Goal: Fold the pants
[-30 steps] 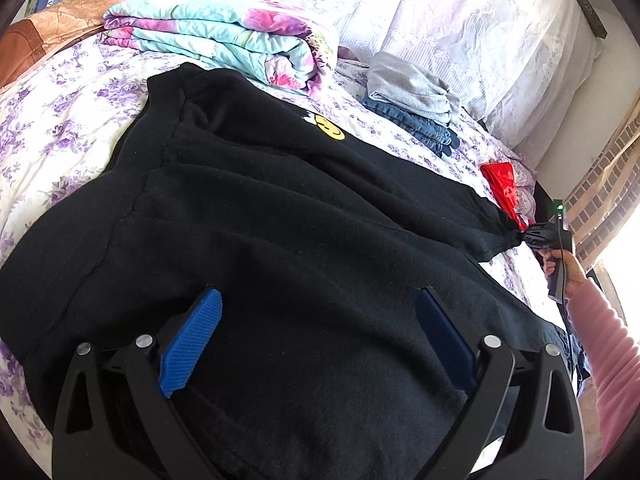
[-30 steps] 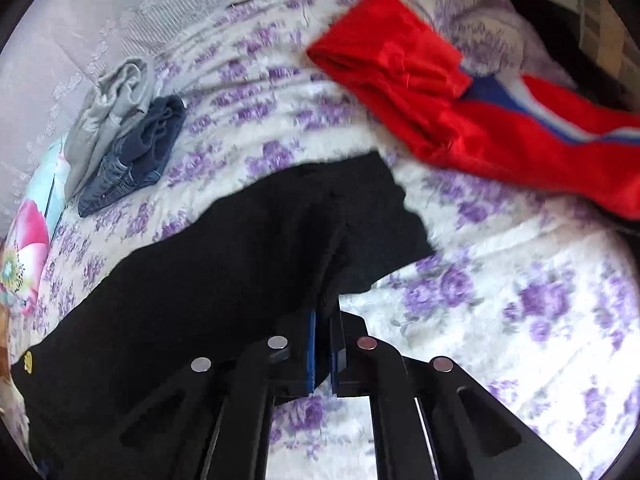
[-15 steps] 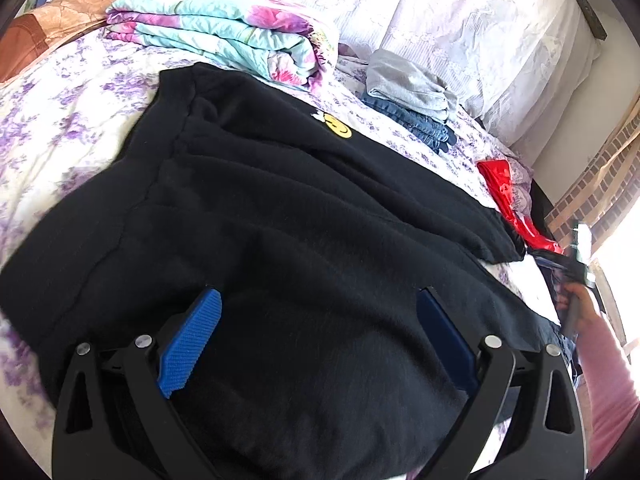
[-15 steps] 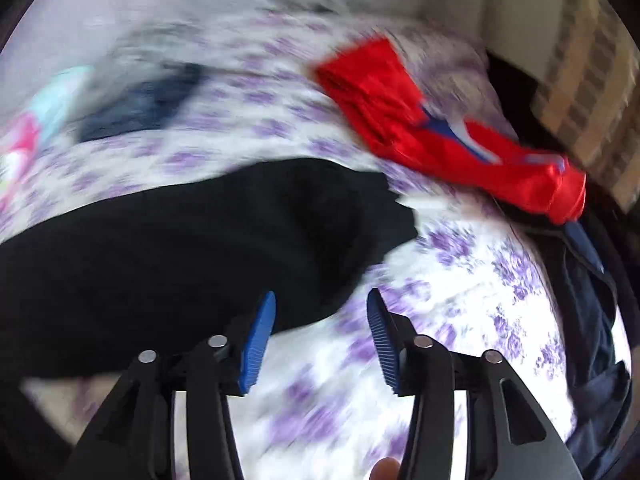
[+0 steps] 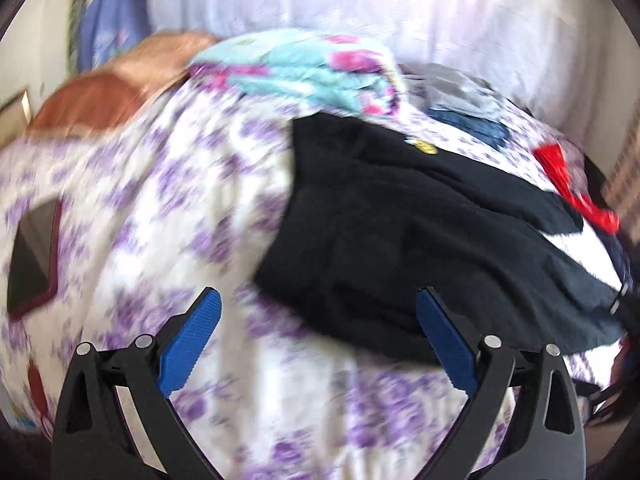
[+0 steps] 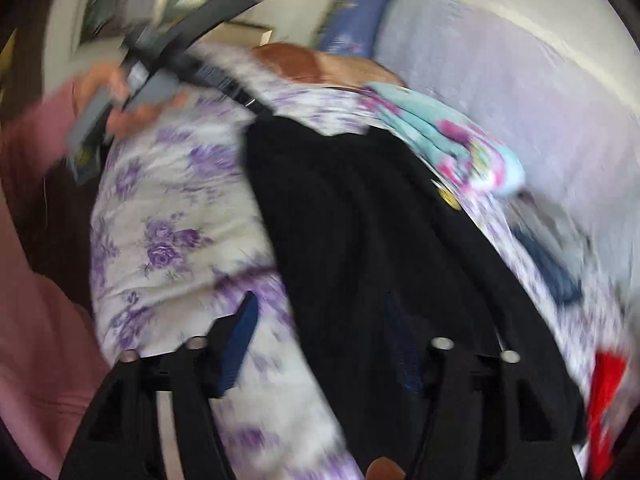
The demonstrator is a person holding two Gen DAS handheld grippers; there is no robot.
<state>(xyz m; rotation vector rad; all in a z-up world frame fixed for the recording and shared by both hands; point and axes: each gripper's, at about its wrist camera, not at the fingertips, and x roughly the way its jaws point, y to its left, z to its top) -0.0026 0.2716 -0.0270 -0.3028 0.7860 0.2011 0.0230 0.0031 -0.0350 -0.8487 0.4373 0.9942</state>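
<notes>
The black pants [image 5: 420, 232] lie folded at centre right on the bed [image 5: 208, 184]. Both the left gripper [image 5: 316, 344] and right gripper [image 6: 320, 344] are spread, seemingly empty. Grasp the waistband's edge squarely before folding again.

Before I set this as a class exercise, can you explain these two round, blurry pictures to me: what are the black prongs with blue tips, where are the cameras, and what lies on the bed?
No robot here: a person holds a two-finger hand tool in each hand, with a wide-angle camera on each looking along its prongs. One picture is from the left gripper, the other from the right gripper. Both stand open and hold nothing; the right one's jaws opened moments ago. In the right view you also see the person's left hand with its tool. On the purple-flowered bedsheet lie the black pants with a small yellow badge, a folded turquoise floral quilt, folded grey and blue clothes and a red garment.
</notes>
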